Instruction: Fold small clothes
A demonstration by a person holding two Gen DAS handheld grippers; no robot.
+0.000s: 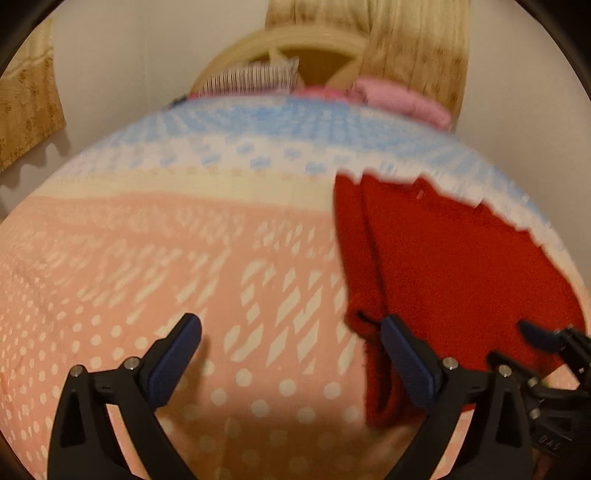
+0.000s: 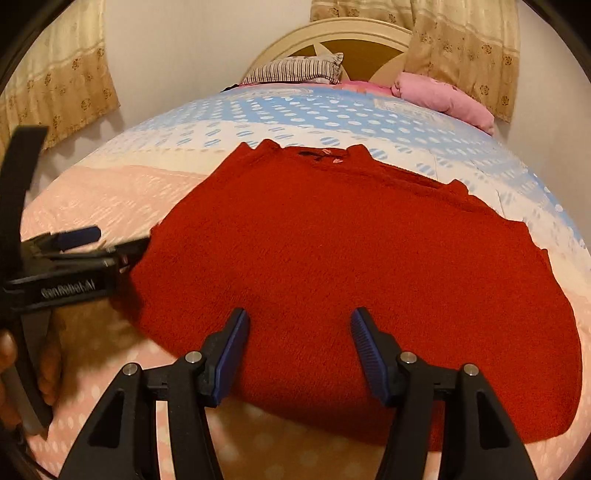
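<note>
Red knit garment [image 2: 332, 266] lies flat on the bedspread [image 2: 332, 114], directly ahead of and under the right gripper [image 2: 299, 321]; its near hem runs below both right fingertips. Right jaws are parted, nothing pinched between them, pads hovering over the cloth; contact can't be confirmed. Right wrist view shows the whole garment: zigzag trim at the far edge, small dark mark with pink bits near the neckline. Left wrist view is motion-blurred and catches only the garment's folded left edge [image 1: 443, 258], sitting just beyond the right-hand fingertip of the left gripper [image 1: 291, 325], that pad [image 1: 406, 358] overlapping the red edge. Left jaws are spread wide, only pink dotted bedspread [image 1: 184, 258] between them, nothing gripped. Each view picks up the other tool: right gripper's tip [image 1: 543, 339] at the left view's right edge, left gripper [image 2: 96, 243] side-on beside the garment's left edge in the right view, with the person's hand [image 2: 48, 369] below it. Far past both jaws: striped pillow [image 2: 295, 70], pink pillow [image 2: 443, 96], headboard [image 2: 332, 33], curtains [image 2: 461, 48].
</note>
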